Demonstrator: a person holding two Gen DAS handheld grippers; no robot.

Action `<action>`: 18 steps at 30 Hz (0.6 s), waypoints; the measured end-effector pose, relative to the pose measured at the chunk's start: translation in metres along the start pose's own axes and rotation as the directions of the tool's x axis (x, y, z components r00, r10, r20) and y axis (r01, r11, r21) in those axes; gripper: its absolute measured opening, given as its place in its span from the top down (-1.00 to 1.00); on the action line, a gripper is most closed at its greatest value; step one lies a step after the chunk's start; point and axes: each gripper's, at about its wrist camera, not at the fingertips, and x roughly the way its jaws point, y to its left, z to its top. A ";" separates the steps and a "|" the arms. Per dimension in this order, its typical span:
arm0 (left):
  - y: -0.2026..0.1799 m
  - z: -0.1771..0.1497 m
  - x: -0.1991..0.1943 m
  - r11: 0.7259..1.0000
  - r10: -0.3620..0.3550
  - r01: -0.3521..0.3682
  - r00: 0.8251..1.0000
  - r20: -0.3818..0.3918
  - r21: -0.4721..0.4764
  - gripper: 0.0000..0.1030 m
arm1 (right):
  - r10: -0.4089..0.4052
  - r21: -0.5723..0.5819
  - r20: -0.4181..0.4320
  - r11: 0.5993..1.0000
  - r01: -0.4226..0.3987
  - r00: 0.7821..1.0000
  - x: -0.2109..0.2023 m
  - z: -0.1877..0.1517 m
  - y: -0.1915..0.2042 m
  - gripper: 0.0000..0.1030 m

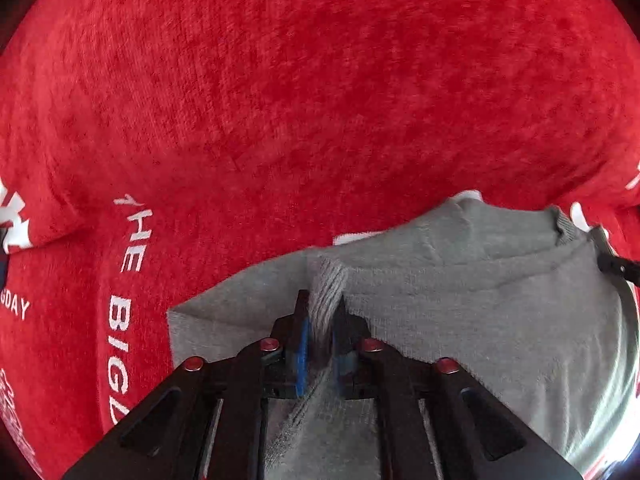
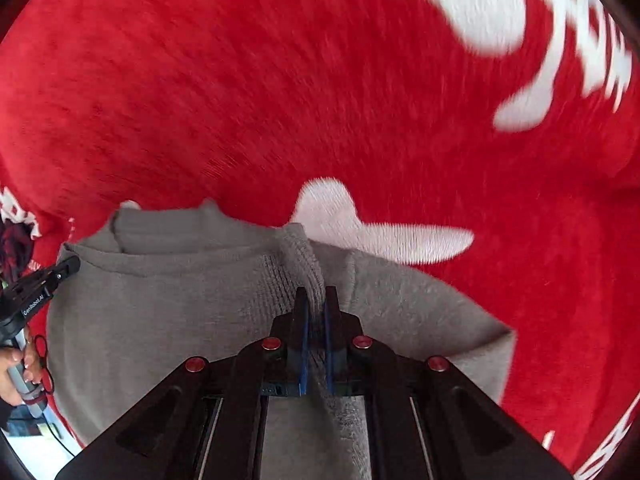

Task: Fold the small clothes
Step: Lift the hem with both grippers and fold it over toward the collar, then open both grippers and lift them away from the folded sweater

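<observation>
A small grey knit garment point(image 1: 480, 312) lies on a red fleece cloth point(image 1: 304, 92) with white lettering. My left gripper point(image 1: 323, 304) is shut on a pinched ribbed fold of the grey garment at its left side. My right gripper point(image 2: 316, 300) is shut on a ribbed fold of the same grey garment point(image 2: 168, 320) at its right side. The left gripper point(image 2: 66, 268) also shows at the left edge of the right wrist view, at the garment's far corner. The right gripper point(image 1: 612, 260) shows at the right edge of the left wrist view.
The red cloth point(image 2: 280, 80) fills both views, with white print "THE BIG" point(image 1: 128, 280) at the left and large white letters point(image 2: 520, 20) at the upper right. A person's hand point(image 2: 16, 372) holds the left gripper's handle.
</observation>
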 end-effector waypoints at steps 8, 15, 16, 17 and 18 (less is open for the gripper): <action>0.033 0.005 -0.034 0.988 0.146 -0.145 0.989 0.020 -0.052 -0.54 | -0.122 0.106 0.024 0.987 0.119 0.992 -0.031 0.009 -0.018 0.63; 0.013 -0.051 -0.086 1.000 0.006 -0.005 1.000 -0.018 0.016 -0.54 | 0.097 0.075 0.013 0.992 -0.097 0.995 -0.079 -0.052 0.008 0.62; 0.009 -0.067 -0.088 1.000 -0.014 0.014 0.999 -0.041 0.006 -0.54 | 0.117 0.064 -0.001 0.991 -0.117 0.993 -0.081 -0.066 0.015 0.62; 0.006 -0.075 -0.086 1.000 -0.021 0.021 0.998 -0.055 0.000 -0.54 | 0.133 0.056 -0.021 0.990 -0.132 0.991 -0.080 -0.076 0.023 0.62; 0.003 -0.086 -0.083 1.000 -0.022 0.022 0.997 -0.074 -0.007 -0.54 | 0.147 0.054 -0.050 0.988 -0.144 0.988 -0.076 -0.091 0.029 0.62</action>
